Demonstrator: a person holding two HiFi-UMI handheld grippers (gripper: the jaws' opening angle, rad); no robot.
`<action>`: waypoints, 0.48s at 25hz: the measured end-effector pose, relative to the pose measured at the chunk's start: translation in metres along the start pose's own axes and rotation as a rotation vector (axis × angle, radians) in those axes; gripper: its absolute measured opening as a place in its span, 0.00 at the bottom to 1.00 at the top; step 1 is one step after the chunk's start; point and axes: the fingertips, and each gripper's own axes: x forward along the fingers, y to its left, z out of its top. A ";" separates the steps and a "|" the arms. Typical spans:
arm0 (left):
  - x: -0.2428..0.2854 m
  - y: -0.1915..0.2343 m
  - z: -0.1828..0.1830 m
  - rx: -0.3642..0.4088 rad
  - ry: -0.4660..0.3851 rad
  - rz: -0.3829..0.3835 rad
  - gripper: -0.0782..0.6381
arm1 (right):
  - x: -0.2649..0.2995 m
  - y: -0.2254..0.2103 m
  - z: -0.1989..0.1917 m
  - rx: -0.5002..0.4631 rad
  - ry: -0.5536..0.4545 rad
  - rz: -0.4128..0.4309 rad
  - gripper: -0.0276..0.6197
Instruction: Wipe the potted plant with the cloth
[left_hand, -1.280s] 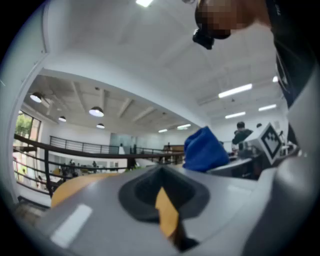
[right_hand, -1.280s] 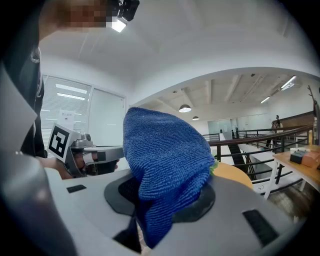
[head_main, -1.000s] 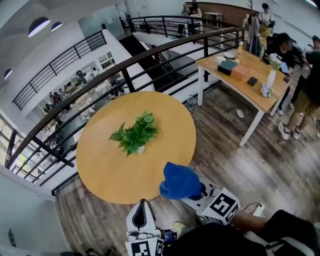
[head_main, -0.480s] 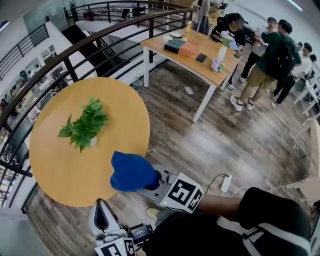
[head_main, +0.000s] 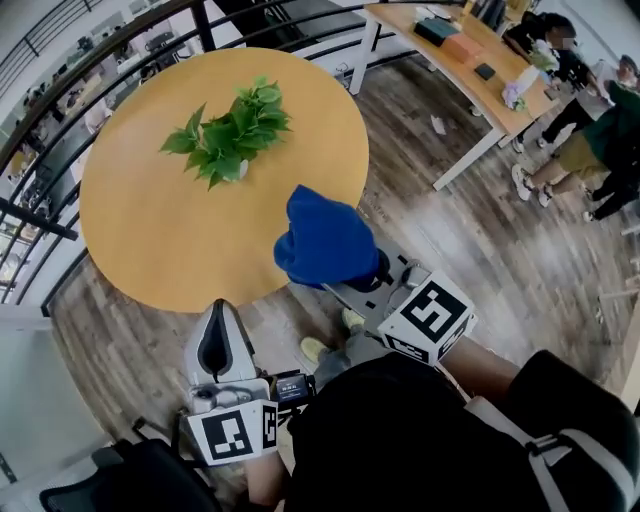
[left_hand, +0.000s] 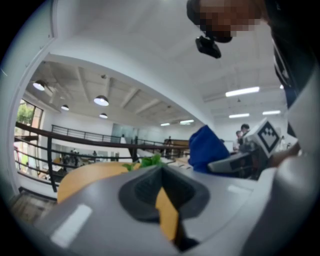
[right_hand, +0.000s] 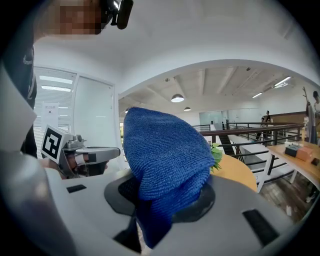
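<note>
Orange-toned wood forms the round bench (head_main: 130, 235), which fills the left and centre of the head view, with a dark railing (head_main: 30, 215) just beyond its left rim. The left gripper (head_main: 219, 315) is held below the bench's near edge, jaws together with nothing between them, well apart from the plant. The potted plant (head_main: 228, 135) stands upright on the far half of the bench. The blue cloth (head_main: 325, 240) sits right of the plant and nearer the person, over the bench's near right edge, not touching the leaves. The right gripper (head_main: 365, 285) is clamped on the cloth, which drapes over its jaws. Compared with half a second earlier, the cloth lies closer to the plant, and the bench sits further right in the head view.
</note>
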 end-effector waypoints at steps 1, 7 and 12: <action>0.001 0.000 -0.001 0.002 0.004 -0.001 0.11 | 0.001 -0.001 0.000 0.002 0.004 -0.001 0.25; 0.010 0.004 -0.006 0.010 0.026 0.002 0.11 | 0.014 -0.008 -0.004 0.009 0.014 0.015 0.25; 0.031 0.004 -0.003 0.034 0.039 0.015 0.11 | 0.022 -0.030 -0.003 0.015 0.012 0.024 0.25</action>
